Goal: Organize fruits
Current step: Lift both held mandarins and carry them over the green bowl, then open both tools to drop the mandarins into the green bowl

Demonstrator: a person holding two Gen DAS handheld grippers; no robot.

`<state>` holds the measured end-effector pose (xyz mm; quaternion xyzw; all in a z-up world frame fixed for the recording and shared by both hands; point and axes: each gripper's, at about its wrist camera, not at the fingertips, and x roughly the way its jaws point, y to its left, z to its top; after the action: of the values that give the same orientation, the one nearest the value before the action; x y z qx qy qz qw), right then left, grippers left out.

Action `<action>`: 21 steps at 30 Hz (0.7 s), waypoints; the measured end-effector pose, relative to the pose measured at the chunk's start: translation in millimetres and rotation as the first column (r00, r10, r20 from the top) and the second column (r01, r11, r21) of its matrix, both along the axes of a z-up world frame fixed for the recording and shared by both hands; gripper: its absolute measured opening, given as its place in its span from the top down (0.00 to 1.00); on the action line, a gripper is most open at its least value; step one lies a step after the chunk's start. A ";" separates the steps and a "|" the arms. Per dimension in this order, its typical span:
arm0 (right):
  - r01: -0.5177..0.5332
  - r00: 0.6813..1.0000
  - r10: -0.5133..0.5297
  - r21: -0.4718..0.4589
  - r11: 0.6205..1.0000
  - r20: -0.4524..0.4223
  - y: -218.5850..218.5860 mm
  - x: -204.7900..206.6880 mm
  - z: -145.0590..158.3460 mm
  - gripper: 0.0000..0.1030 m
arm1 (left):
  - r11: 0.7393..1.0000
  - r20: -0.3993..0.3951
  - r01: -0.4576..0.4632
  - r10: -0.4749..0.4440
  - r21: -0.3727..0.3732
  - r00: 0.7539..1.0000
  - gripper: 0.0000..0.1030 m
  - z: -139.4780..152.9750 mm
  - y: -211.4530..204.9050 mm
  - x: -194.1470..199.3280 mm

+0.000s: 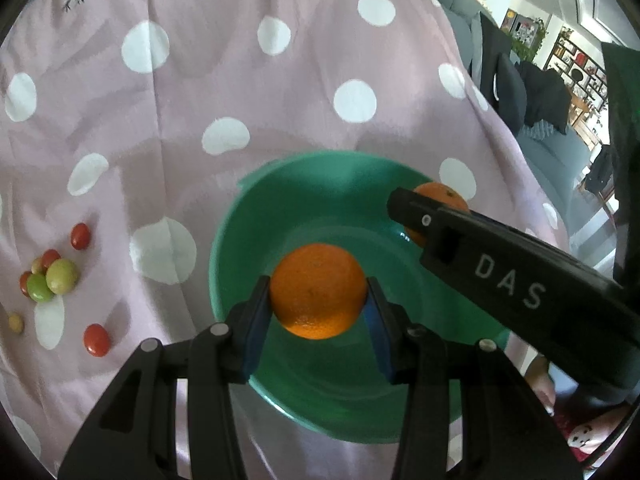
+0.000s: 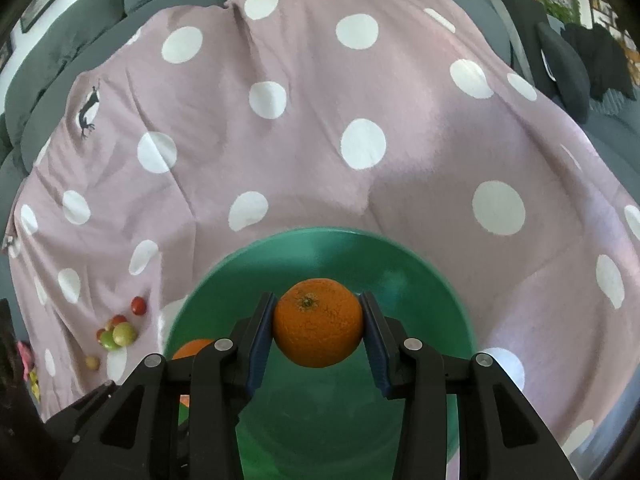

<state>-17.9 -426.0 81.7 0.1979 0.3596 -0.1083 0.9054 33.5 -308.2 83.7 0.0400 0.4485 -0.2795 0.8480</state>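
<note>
Low in the middle of the left wrist view, the left gripper holds a round orange fruit with pebbled skin squeezed between its two blue pads, directly above the hollow of a smooth green plastic bowl. From the right edge of that frame the black body of the right gripper, marked with white letters, reaches in over the bowl's right rim; behind its finger a second orange of the same kind shows partly, so its seat there is hard to judge.

At centre bottom of the right wrist view, the right gripper clamps that second orange, its stem end facing up, between blue pads, again above the green bowl. A slice of the first orange peeks out at lower left, behind the black finger frame.

Beneath the bowl lies a wrinkled pale pink cloth with large white dots, spread over a grey sofa. At the left edge of the left wrist view, a loose cluster of small red, green and yellowish round fruits rests on the cloth, well apart from the bowl; the same cluster sits at lower left in the right wrist view.
</note>
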 end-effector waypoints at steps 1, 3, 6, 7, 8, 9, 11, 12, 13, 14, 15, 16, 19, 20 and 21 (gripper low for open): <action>0.000 1.000 0.000 0.002 1.000 -0.006 -1.0 0.7 -1.2 0.58 | 1.000 -0.007 -0.001 0.001 0.006 1.000 0.56 -1.9 -1.2 0.3; 0.001 1.000 -0.001 0.000 1.000 -0.024 -2.1 2.8 -4.4 0.58 | 1.000 0.000 0.000 0.000 0.027 1.000 0.56 -3.6 -3.7 -1.0; 0.001 0.999 -0.001 -0.008 1.000 -0.047 -1.4 5.8 -8.1 0.58 | 0.999 -0.007 0.001 -0.001 0.039 1.000 0.56 -5.6 -6.3 -1.0; -0.001 0.999 0.000 -0.007 1.000 -0.054 -1.5 6.6 -9.2 0.57 | 0.999 -0.018 -0.001 0.002 0.038 1.000 0.56 -7.2 -6.4 -0.1; -0.002 0.998 0.002 -0.005 1.000 -0.057 -1.6 6.8 -10.1 0.57 | 0.999 -0.038 -0.004 0.005 0.035 0.999 0.56 -9.1 -6.5 1.7; -0.003 0.998 0.003 -0.005 1.000 -0.060 -1.9 7.1 -10.6 0.57 | 1.000 -0.059 -0.006 0.008 0.031 0.998 0.56 -11.4 -6.6 3.5; -0.005 0.998 0.004 -0.014 1.000 -0.064 -1.4 7.7 -10.7 0.57 | 1.000 -0.074 -0.011 0.013 0.023 0.997 0.56 -13.3 -6.5 4.9; -0.008 0.998 0.006 -0.023 1.000 -0.066 -0.3 8.0 -10.4 0.57 | 0.999 -0.069 -0.020 0.022 0.027 0.997 0.56 -13.2 -6.5 4.8; -0.011 0.998 0.008 -0.035 0.999 -0.070 1.3 8.6 -10.3 0.57 | 0.999 -0.069 -0.028 0.030 0.031 0.997 0.56 -13.3 -6.6 4.9; -0.014 0.997 0.011 -0.041 0.999 -0.072 2.1 9.4 -10.2 0.57 | 0.999 -0.069 -0.033 0.035 0.034 0.997 0.56 -13.4 -6.5 5.2; -0.018 0.997 0.015 -0.043 0.999 -0.074 2.4 9.5 -10.7 0.57 | 0.998 -0.067 -0.042 0.044 0.037 0.997 0.56 -13.5 -6.2 5.8; -0.025 0.997 0.022 -0.041 0.999 -0.076 3.2 10.2 -11.2 0.57 | 0.998 -0.067 -0.047 0.049 0.038 0.997 0.56 -13.6 -5.9 6.1; -0.056 0.995 0.053 -0.035 0.998 -0.086 8.0 14.3 -13.5 0.57 | 0.995 -0.051 -0.072 0.076 0.072 0.996 0.56 -15.6 -6.0 7.7; -0.067 0.994 0.063 -0.039 0.997 -0.090 10.9 15.6 -14.5 0.57 | 0.992 -0.032 -0.084 0.088 0.094 0.996 0.56 -16.3 -5.7 7.5; -0.075 0.993 0.070 -0.045 0.996 -0.093 13.8 16.5 -15.2 0.58 | 0.988 0.004 -0.100 0.101 0.121 0.995 0.56 -16.2 -4.7 6.1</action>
<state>-1.3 -412.2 66.5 0.1574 0.4048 -0.0930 0.8959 39.6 -312.9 67.5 0.0682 0.4671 -0.2088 0.8565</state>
